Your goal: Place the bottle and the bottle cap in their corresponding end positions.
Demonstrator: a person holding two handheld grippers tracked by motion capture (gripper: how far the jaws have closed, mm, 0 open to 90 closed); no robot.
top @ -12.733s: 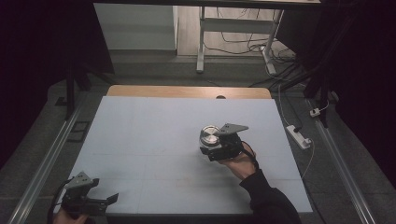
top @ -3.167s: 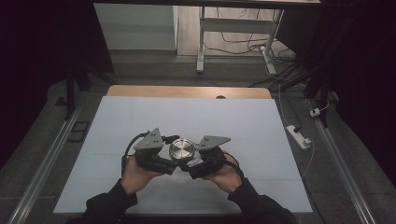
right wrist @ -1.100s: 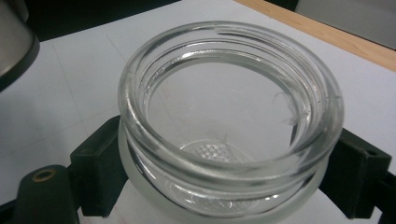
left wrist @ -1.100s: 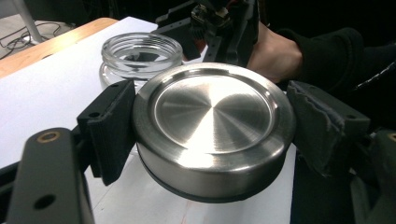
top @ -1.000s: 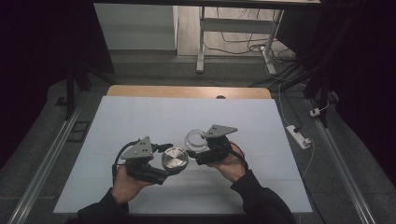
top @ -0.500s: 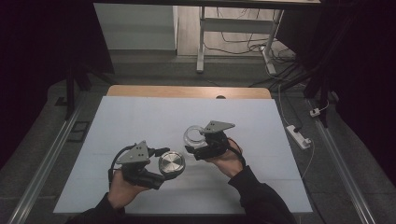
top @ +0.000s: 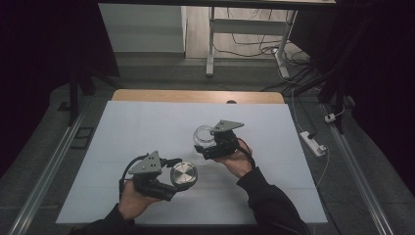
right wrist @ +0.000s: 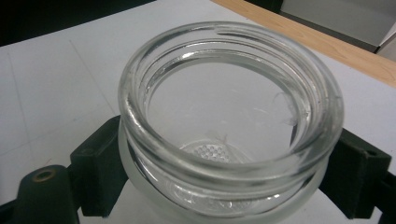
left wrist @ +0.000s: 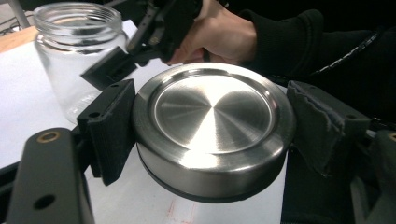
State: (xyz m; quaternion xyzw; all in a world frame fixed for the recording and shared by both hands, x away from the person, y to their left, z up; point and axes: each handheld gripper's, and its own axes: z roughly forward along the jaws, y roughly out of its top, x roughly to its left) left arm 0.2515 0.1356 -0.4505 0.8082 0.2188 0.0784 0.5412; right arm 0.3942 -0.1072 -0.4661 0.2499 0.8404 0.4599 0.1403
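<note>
A round steel lid (top: 183, 175) (left wrist: 212, 130) sits between the jaws of my left gripper (top: 182, 175) (left wrist: 210, 135), which is shut on its rim near the table's front left of centre. An open, empty clear glass jar (top: 202, 136) (right wrist: 229, 116) (left wrist: 77, 51) is clamped by my right gripper (top: 205, 143) (right wrist: 229, 182) at the table's middle, upright, with its threaded mouth uncovered. Lid and jar are apart, the lid lower left of the jar in the high view. The right hand (left wrist: 219, 32) and its gripper appear behind the lid in the left gripper view.
The table is covered by a white sheet (top: 147, 127) with a wooden edge (top: 195, 96) at the far side. A white power strip (top: 313, 143) lies on the floor at the right. Metal rails run along both sides. A table leg frame (top: 210, 44) stands beyond.
Over the last second the left gripper has drawn the lid down and left, away from the jar. The right gripper has held the jar nearly still, easing slightly back.
</note>
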